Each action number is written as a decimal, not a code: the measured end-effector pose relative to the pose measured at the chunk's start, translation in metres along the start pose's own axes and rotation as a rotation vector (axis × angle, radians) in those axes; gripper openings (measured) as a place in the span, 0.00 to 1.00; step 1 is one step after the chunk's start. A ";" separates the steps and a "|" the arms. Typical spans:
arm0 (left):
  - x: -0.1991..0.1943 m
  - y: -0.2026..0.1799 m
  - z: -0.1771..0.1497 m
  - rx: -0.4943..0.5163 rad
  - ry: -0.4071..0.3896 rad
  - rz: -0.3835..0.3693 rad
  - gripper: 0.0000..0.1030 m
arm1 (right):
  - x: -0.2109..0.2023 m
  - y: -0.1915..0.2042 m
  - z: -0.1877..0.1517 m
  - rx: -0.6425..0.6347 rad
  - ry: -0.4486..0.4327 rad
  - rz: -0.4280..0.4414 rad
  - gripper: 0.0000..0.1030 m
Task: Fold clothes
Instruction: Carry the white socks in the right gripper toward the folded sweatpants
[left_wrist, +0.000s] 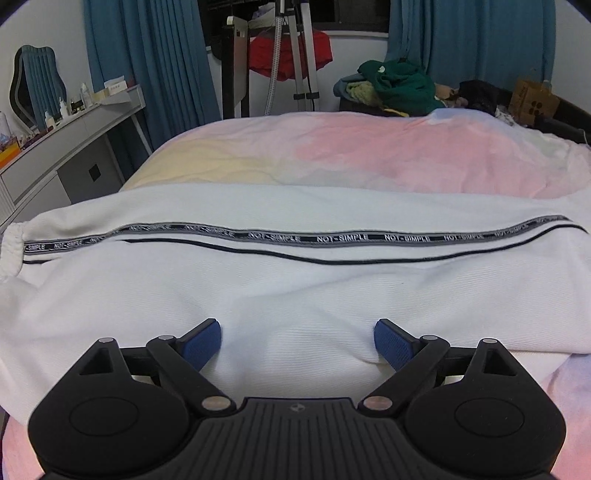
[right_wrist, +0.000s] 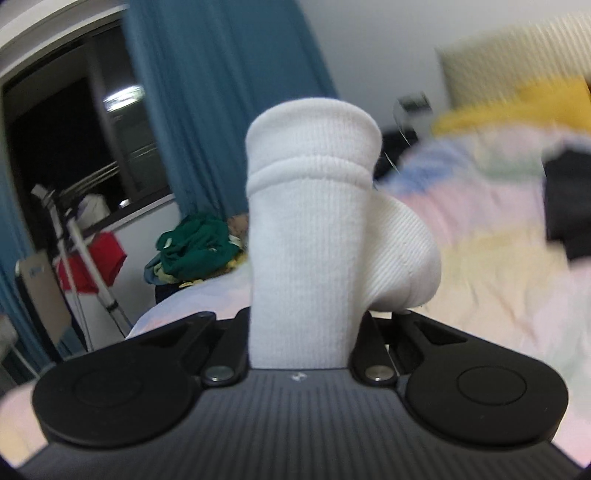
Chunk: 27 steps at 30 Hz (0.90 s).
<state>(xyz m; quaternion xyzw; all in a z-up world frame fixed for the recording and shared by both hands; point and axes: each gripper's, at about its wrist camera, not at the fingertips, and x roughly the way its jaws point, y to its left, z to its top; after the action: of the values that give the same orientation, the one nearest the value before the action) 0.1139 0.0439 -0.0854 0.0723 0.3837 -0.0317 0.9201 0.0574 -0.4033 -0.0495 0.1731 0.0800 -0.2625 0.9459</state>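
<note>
White trousers (left_wrist: 295, 288) under spread left claw (left_wrist: 297, 341) — ribbed cuff (right_wrist: 310, 229) pinched in right claw (right_wrist: 301, 332).

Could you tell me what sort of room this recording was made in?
Most likely a bedroom: a bed under a pastel cover, a dressing table with a mirror and small bottles, and a pile of clothes beyond the bed.

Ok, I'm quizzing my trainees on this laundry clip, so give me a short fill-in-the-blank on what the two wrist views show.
1. The left claw hangs with its jaws ____ over the white garment.
2. The right claw is shut on a ribbed ____ cuff.
3. The woven band along the garment reads NOT-____.
4. A green heap of clothes lies at the bed's ____ end.

Missing words: open; white; SIMPLE; far
</note>
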 end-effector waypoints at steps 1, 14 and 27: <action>-0.003 0.004 0.001 -0.009 -0.008 0.001 0.89 | -0.007 0.013 0.000 -0.042 -0.022 0.013 0.13; -0.064 0.075 0.008 -0.232 -0.149 -0.028 0.89 | -0.106 0.204 -0.108 -0.587 -0.082 0.391 0.13; -0.075 0.108 0.010 -0.397 -0.204 -0.141 0.90 | -0.134 0.251 -0.191 -0.872 0.056 0.535 0.14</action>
<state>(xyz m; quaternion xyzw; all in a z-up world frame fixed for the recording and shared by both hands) 0.0808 0.1495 -0.0132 -0.1406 0.2915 -0.0271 0.9458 0.0637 -0.0687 -0.1228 -0.2160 0.1603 0.0512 0.9618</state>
